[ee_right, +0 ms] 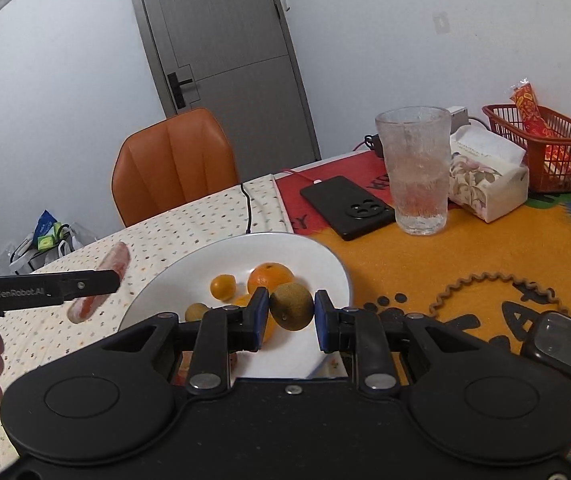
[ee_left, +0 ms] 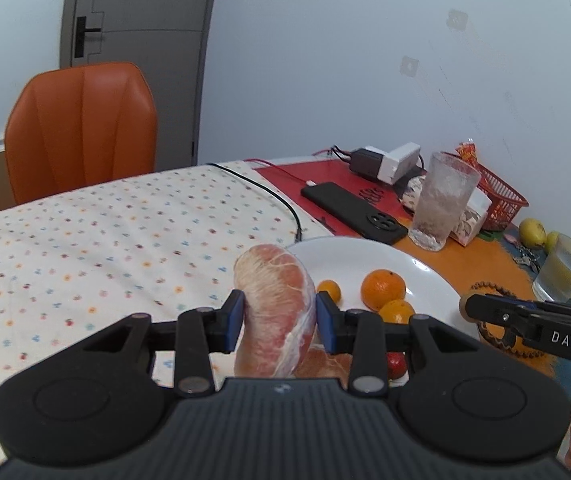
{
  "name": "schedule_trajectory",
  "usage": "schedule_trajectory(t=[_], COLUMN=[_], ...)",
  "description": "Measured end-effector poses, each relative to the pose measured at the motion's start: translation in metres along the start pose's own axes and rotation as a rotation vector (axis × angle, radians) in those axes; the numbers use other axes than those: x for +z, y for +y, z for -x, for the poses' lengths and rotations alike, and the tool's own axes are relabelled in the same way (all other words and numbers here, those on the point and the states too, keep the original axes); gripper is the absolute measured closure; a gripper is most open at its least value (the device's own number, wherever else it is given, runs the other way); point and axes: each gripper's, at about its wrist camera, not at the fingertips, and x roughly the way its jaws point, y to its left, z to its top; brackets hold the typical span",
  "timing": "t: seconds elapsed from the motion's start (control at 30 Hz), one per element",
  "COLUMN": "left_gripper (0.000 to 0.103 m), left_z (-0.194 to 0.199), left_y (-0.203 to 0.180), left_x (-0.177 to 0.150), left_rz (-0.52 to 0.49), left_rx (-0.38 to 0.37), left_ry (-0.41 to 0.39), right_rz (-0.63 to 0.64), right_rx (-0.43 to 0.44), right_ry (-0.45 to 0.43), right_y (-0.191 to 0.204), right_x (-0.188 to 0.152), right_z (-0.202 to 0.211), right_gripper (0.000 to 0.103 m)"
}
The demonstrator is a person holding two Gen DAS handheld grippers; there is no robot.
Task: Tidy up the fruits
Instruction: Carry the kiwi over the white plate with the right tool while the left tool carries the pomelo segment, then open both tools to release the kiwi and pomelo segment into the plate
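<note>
Pomelo segment (ee_left: 275, 312), peeled and wrapped in clear film, sat clamped between the blue pads of the left gripper (ee_left: 279, 320). Its long axis ran roughly upright in the left wrist view, the rounded end topmost and tipped slightly left, the lower end dropping out of sight behind the gripper body. From the right wrist view the same segment showed as a long pink shape slanting from upper right to lower left, held up over the flowered tablecloth (ee_left: 85, 240), just left of the white plate (ee_right: 313, 256).

A brownish-green round fruit (ee_right: 291, 306) was held in the right gripper (ee_right: 290, 312), the pads touching it on both sides, its small dark end spot facing toward the camera and slightly down. It hung above the near part of the plate.

On the plate lay a large orange (ee_right: 270, 276), a small orange fruit (ee_right: 223, 287) just left of it, and a second small brownish fruit (ee_right: 196, 312) nearer the rim; another orange was partly hidden behind the gripper finger. A further pomelo piece and a red fruit (ee_left: 396, 364) showed low in the left wrist view, mostly covered by the gripper.

Beyond the plate stood a frosted glass (ee_right: 417, 168), a black phone (ee_right: 347, 206), a tissue pack (ee_right: 485, 176) and a red basket (ee_right: 553, 148).
</note>
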Motion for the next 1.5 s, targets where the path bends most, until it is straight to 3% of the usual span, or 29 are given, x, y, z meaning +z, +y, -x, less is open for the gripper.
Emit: schedule_trajectory(t=[0.57, 0.63, 0.97, 1.5], left_gripper=[0.066, 0.065, 0.063, 0.038], left_z=[-0.04, -0.043, -0.029, 0.013], left_y=[-0.007, -0.009, -0.005, 0.01], left_x=[-0.005, -0.004, 0.002, -0.002], left_rz=[-0.023, -0.027, -0.004, 0.026], left_rx=[-0.026, -0.028, -0.01, 0.017], left_ry=[0.071, 0.082, 0.038, 0.021], right_rz=[0.008, 0.005, -0.042, -0.06], right_rx=[0.032, 0.037, 0.021, 0.075], right_ry=[0.051, 0.049, 0.033, 0.018], right_y=[0.013, 0.013, 0.003, 0.021], right_x=[-0.015, -0.014, -0.011, -0.011], right_z=[-0.016, -0.017, -0.012, 0.001], right_gripper=[0.08, 0.074, 0.073, 0.071])
